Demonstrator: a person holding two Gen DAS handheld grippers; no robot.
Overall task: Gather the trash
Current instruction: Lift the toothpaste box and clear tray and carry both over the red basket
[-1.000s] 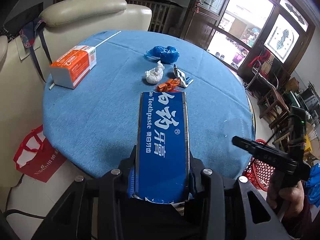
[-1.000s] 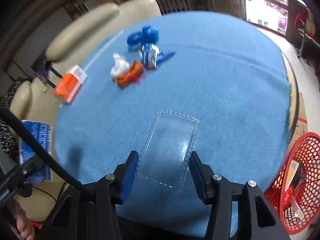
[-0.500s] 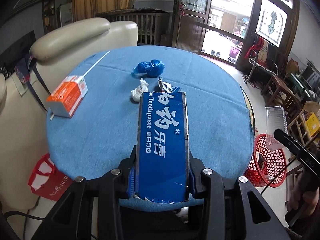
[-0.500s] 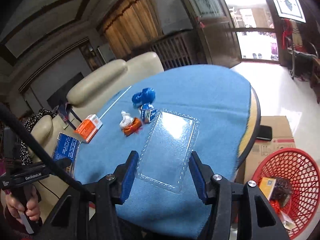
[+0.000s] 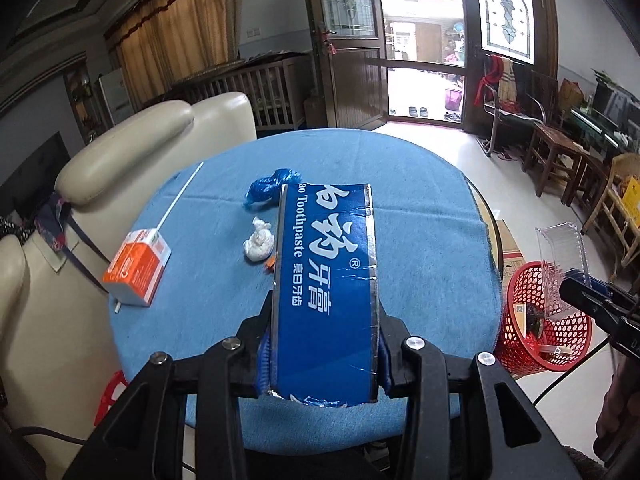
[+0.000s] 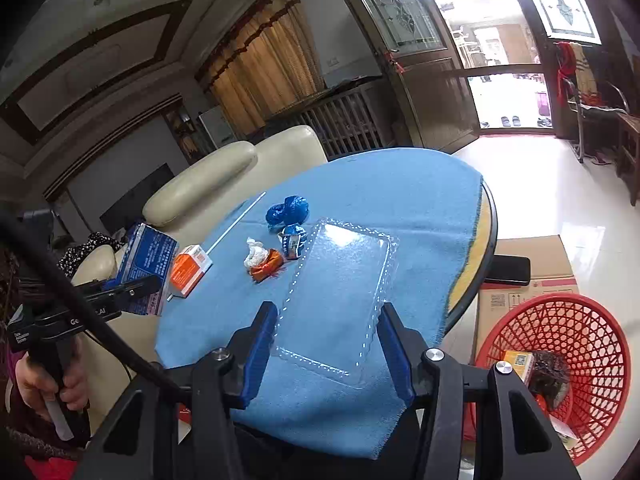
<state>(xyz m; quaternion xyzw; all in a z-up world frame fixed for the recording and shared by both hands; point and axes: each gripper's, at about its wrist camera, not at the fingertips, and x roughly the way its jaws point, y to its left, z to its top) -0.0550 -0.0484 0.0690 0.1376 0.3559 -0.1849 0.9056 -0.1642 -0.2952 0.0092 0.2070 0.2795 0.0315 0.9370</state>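
- blue toothpaste box (image 5: 326, 280) sits pinched between the fingers of the left gripper (image 5: 324, 344), now lifted clear of the desk (image 5: 432, 248); a second ago it hung low over the cloth, so both grippers have drawn up and back.
- clear plastic tray (image 6: 338, 300) is clamped by its long edges in the right gripper (image 6: 328, 344), whose fingers press its sides; it too has come off the desk, where a second ago it lay close over the cloth.
- red basket (image 6: 560, 364) on the floor beside the desk has swung into fuller sight in the right wrist view, and from the left wrist view the tray hangs almost over it.
- my reading: both pieces are picked up and on their way to the basket, the tray nearer to dropping in.
- left on the desk: a blue bag (image 6: 288, 210), a white wad (image 6: 256, 252), an orange wrapper (image 6: 270, 266), a foil packet (image 6: 292, 240), an orange carton (image 6: 190, 268) and a thin white stick (image 6: 236, 222).
- so the collecting looks partly done, with several more trips likely.
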